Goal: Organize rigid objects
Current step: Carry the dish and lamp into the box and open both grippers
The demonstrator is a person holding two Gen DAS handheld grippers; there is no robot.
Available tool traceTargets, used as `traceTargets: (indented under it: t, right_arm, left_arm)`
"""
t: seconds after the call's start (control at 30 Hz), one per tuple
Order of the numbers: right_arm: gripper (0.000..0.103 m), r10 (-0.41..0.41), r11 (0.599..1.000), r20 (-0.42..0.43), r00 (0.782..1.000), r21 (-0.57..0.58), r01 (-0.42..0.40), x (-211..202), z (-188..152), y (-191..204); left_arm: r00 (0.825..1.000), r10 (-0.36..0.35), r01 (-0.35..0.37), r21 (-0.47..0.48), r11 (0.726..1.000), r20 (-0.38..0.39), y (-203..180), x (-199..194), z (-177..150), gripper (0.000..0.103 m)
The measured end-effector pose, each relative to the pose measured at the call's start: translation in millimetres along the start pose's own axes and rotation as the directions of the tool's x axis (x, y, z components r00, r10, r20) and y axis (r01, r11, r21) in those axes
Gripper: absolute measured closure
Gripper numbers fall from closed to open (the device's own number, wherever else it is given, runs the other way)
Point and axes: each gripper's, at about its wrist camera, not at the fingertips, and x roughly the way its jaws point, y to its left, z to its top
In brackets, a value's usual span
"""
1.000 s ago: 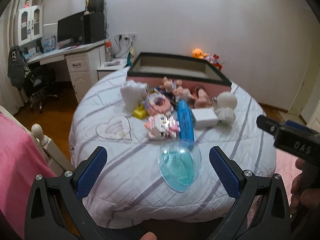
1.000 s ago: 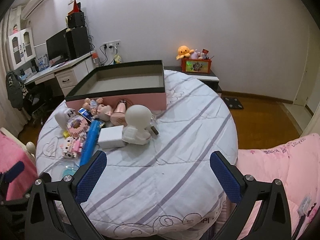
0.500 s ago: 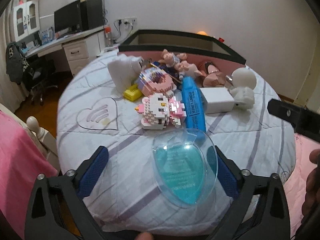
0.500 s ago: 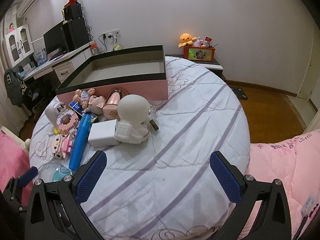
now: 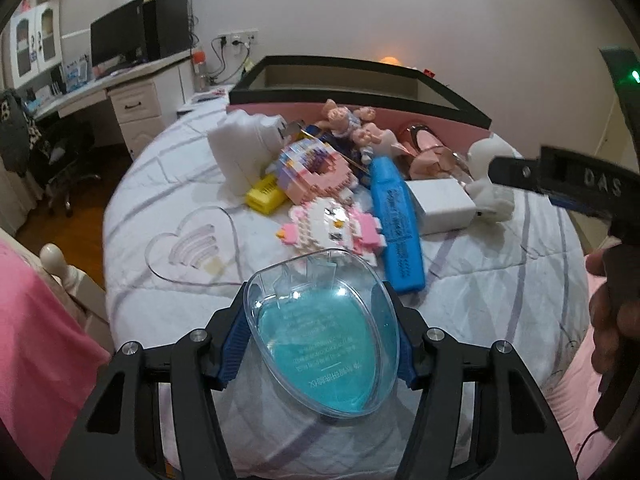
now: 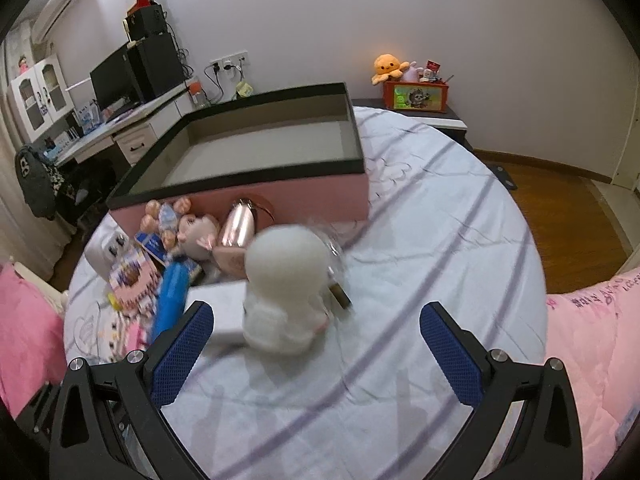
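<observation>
On the near edge of the round white bed lies a clear egg-shaped case (image 5: 324, 340) with a teal insert. My left gripper (image 5: 313, 288) straddles it, jaws closing, and both blue pads sit against its sides. Beyond it lie a block-built kitty (image 5: 332, 228), a blue case (image 5: 394, 232), a white box (image 5: 440, 204) and small dolls (image 5: 352, 124). All are heaped in front of the pink box (image 6: 248, 196), which has a black rim and nothing visible inside. My right gripper (image 6: 315, 306) is open above the bed, with a white round-headed figure (image 6: 286, 280) just ahead of its fingers.
A desk (image 6: 132, 136) with a monitor, and a chair, stand at the far left. A nightstand (image 6: 424, 114) holds an orange toy box and plush toys. Pink bedding (image 6: 592, 340) flanks the bed. A hand (image 5: 612, 320) holds the right gripper's body at the right.
My left gripper moved forward and down over the clear case, and its jaws closed from wide apart onto the case's sides. The right gripper moved towards the white figure, still open.
</observation>
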Motion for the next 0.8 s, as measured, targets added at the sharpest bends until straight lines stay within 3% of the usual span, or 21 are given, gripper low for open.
traceTargets:
  t: [0.1, 0.23, 0.3, 0.4, 0.5, 0.8]
  right_arm:
    - [0.000, 0.001, 1.000, -0.005, 1.000, -0.006, -0.001, 10.6, 5.6, 3.7]
    - [0.008, 0.004, 1.000, -0.032, 0.999, -0.006, -0.005, 23.9, 8.2, 4.6]
    - [0.032, 0.003, 1.000, -0.063, 0.998, -0.016, -0.004, 32.7, 7.2, 5.2]
    - [0.047, 0.042, 0.999, -0.070, 0.997, -0.021, -0.044, 36.1, 5.7, 5.5]
    - [0.053, 0.056, 0.998, -0.057, 0.997, -0.036, -0.058, 30.5, 5.6, 7.4]
    - [0.053, 0.094, 0.995, -0.013, 0.995, -0.026, -0.094, 6.8, 11.3, 2.3]
  left_arm:
    - [1.000, 0.012, -0.012, 0.002, 1.000, 0.011, 4.9, -3.6, 5.1, 0.043]
    - [0.999, 0.031, -0.031, -0.001, 1.000, 0.024, 11.6, -4.8, 16.0, 0.043]
    - [0.999, 0.033, -0.033, -0.007, 0.999, 0.030, 15.0, -4.9, 19.7, 0.043]
    - [0.999, 0.034, -0.033, -0.010, 0.999, 0.037, 19.2, -6.7, 25.4, 0.043]
    - [0.999, 0.031, -0.030, -0.013, 0.999, 0.044, 19.6, -9.6, 26.9, 0.043]
    - [0.997, 0.017, -0.015, -0.028, 0.999, 0.078, 21.1, -20.8, 36.8, 0.043]
